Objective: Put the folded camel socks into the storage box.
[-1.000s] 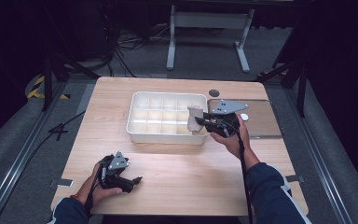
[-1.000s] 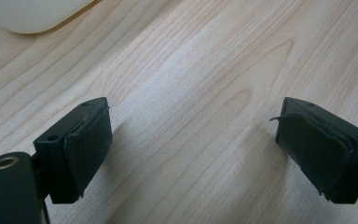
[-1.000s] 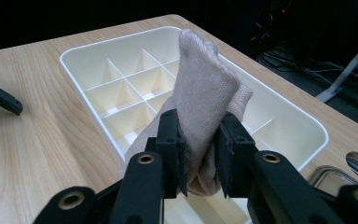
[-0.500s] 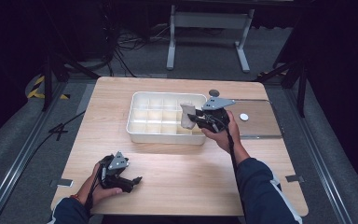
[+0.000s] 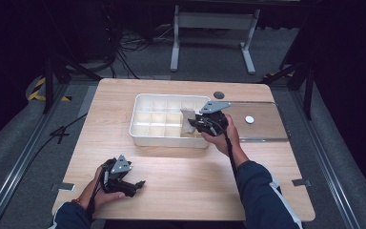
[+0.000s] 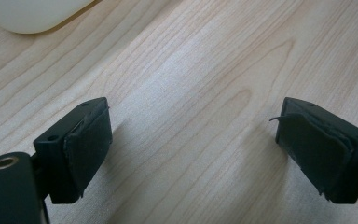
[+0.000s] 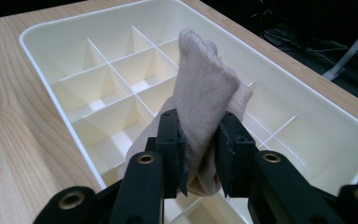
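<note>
R gripper (image 7: 200, 158) clamped on rolled beige cloth (image 7: 205, 102), held over the tray's (image 5: 138, 136) right-side cells, mid-frame in high view. Not dropped yet; placing + release left, imo. Tray compartments look empty otherwise. L gripper (image 6: 191, 149) wide open, nothing in it, idle lower left on table (image 5: 195, 176).

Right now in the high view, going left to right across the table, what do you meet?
Left gripper → white divided tray → beige cloth → right gripper clamped on the cloth → small white disc.
</note>
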Motion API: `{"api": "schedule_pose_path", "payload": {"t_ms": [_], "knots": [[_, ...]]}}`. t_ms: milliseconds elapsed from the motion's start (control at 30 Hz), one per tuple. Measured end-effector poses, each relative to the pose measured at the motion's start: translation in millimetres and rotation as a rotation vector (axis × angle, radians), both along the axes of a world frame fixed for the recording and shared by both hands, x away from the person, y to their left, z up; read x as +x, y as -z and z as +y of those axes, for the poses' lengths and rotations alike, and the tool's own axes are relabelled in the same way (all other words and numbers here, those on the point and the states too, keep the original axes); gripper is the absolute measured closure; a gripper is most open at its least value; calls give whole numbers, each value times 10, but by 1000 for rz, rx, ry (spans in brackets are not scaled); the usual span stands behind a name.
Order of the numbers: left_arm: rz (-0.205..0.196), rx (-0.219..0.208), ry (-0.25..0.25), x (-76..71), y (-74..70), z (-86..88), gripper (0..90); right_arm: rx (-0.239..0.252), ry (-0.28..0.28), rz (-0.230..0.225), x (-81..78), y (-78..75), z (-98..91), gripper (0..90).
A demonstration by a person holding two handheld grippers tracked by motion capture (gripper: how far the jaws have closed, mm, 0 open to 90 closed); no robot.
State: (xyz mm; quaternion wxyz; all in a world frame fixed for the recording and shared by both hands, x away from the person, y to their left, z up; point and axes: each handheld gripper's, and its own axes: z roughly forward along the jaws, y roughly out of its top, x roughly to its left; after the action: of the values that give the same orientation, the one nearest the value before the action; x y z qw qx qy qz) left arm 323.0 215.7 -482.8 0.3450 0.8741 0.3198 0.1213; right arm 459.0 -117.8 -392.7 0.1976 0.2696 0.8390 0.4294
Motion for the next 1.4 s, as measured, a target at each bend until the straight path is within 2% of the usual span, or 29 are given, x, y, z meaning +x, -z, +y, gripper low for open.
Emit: {"api": "schedule_pose_path", "payload": {"t_ms": [333,600,633,733,933,1033,1133,1267,1400], "knots": [[1,-3,-1,0,1,-1,108,-61,27,22,76,165,30,728],[2,0,0,0,-2,0,109,-110,-35,59,90,243,101,724],[2,3,1,0,-3,1,109,-134,-46,73,93,267,137,721],[3,-1,-2,-2,-2,-1,109,-150,-58,88,99,283,164,716],[4,-2,-2,-1,-2,-2,108,-143,-71,157,149,271,153,713],[0,2,0,1,-3,-1,108,-170,-75,181,169,255,172,715],[2,-1,-2,-1,-2,-4,108,-240,-96,213,207,237,219,728],[1,0,-2,-1,-2,-4,108,-310,-116,258,252,217,283,727],[0,4,1,1,-4,-2,108,-320,-103,280,269,196,296,673]]}}
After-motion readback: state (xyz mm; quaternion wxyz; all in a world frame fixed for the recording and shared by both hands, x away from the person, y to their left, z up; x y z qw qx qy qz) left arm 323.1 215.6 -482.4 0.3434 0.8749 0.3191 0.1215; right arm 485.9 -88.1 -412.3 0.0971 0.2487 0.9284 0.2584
